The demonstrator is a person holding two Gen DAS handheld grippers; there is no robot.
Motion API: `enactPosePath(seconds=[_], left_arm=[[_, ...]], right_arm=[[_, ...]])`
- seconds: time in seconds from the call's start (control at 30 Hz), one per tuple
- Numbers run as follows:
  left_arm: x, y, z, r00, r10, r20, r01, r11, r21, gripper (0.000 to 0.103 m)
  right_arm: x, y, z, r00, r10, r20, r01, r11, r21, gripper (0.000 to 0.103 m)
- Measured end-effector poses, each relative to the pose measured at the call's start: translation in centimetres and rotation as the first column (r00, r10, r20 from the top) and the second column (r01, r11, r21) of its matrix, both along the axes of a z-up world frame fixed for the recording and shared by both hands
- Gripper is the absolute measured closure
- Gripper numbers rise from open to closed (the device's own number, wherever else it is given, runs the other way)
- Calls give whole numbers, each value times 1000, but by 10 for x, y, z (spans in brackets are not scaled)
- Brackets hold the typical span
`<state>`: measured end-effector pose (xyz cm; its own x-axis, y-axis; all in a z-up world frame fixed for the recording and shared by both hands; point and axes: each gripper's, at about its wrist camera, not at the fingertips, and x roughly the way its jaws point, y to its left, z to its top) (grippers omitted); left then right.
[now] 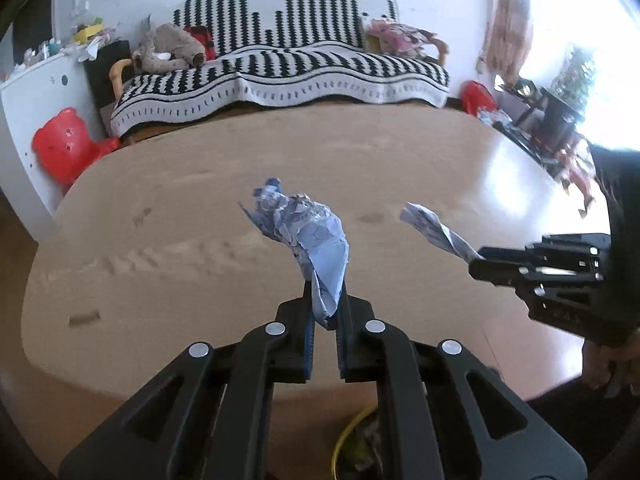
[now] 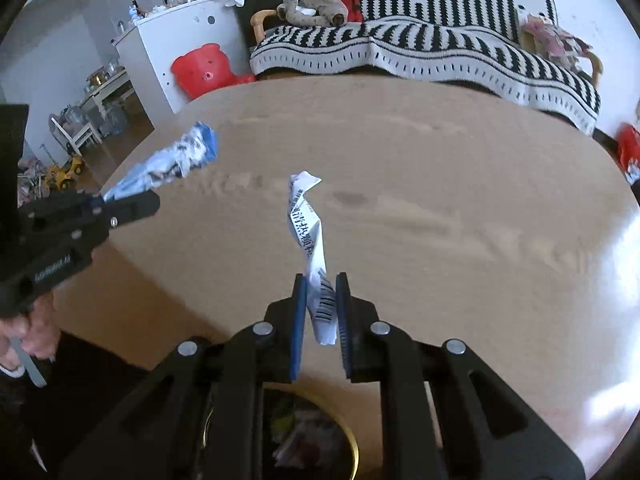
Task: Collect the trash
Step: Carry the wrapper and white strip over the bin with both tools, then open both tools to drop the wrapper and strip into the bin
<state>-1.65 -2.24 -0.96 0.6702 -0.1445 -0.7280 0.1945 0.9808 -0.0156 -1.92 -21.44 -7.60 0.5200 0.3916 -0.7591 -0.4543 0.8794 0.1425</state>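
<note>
My left gripper is shut on a crumpled blue and white wrapper and holds it up above the round wooden table. My right gripper is shut on a twisted white paper strip with black print, also held above the table. The right gripper with its paper strip shows at the right of the left wrist view. The left gripper with its wrapper shows at the left of the right wrist view.
A bin with a yellow rim holding trash sits below the grippers at the table's near edge, also in the left wrist view. A striped sofa, a red bear stool and a white cabinet stand beyond the table.
</note>
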Motion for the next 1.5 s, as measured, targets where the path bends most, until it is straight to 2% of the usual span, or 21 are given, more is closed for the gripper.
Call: enactPosePath(seconds=[0.1, 0.27, 0.6, 0.8, 0.97, 1.17, 1.5], left_arm=[[-32, -8, -10, 999, -35, -11, 35, 999, 5, 95], [-78, -17, -35, 996, -71, -59, 69, 997, -32, 95], [-126, -36, -75, 977, -118, -175, 106, 991, -76, 95], [-139, -35, -102, 948, -122, -293, 86, 988, -132, 95], [-143, -38, -124, 913, -151, -379, 90, 980, -176, 95], [-142, -41, -132, 902, -155, -404, 87, 980, -182, 95], [-137, -42, -134, 898, -149, -415, 81, 981, -178, 95]], right_arm=[[-33, -5, -9, 1000, -12, -26, 13, 1000, 21, 88], [-83, -12, -22, 998, -25, -54, 28, 998, 51, 88], [-147, -32, -63, 978, -82, -190, 102, 990, 98, 88], [-164, -42, -88, 947, -104, -303, 142, 984, 106, 87], [-170, -39, -108, 918, -112, -380, 154, 984, 84, 87], [-170, -32, -107, 919, -122, -376, 157, 986, 62, 87], [-163, -33, -103, 921, -121, -370, 157, 985, 68, 87]])
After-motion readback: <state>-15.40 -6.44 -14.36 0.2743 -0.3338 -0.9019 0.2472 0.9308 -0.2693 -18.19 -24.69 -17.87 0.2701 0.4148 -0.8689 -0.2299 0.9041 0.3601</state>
